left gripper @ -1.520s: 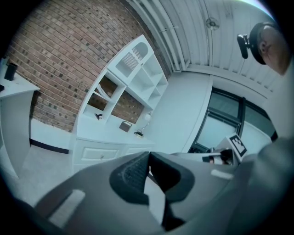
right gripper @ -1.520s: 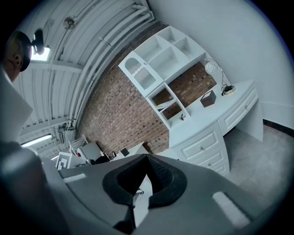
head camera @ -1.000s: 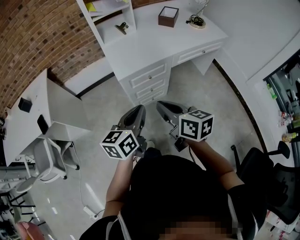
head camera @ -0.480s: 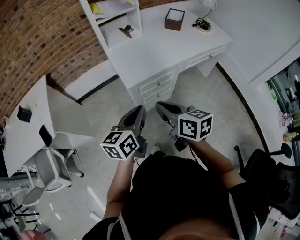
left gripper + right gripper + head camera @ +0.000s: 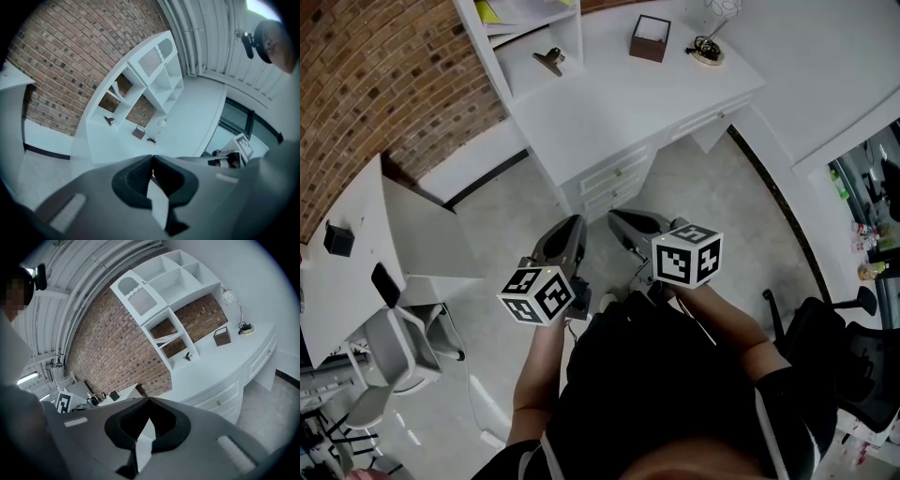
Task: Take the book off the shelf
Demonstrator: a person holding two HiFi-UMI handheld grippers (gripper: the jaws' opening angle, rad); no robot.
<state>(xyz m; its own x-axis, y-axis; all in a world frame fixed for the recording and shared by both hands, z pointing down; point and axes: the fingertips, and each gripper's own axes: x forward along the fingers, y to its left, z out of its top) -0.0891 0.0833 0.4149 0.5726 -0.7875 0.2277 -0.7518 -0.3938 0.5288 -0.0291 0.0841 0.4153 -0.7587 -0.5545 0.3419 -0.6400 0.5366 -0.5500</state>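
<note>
The white shelf unit (image 5: 150, 70) stands on the back of a white desk (image 5: 609, 103). In one of its lower compartments a pale book (image 5: 117, 90) leans at a slant; the right gripper view shows the same book (image 5: 165, 339). In the head view only yellow and white edges (image 5: 490, 12) show in the shelf at the top. My left gripper (image 5: 576, 225) and right gripper (image 5: 615, 218) are side by side over the floor, short of the desk's drawers (image 5: 614, 174). Both are shut and empty, as the left gripper (image 5: 152, 156) and right gripper (image 5: 149, 400) also show close up.
On the desk are a dark clip (image 5: 547, 60), a brown box (image 5: 650, 37) and a lamp base with a coiled cable (image 5: 708, 49). A white side table (image 5: 356, 253) and a grey chair (image 5: 389, 361) are at the left, a black office chair (image 5: 834, 328) at the right.
The desk and shelf have come nearer and lower in the head view as both grippers moved toward them. Both grippers stay shut.
</note>
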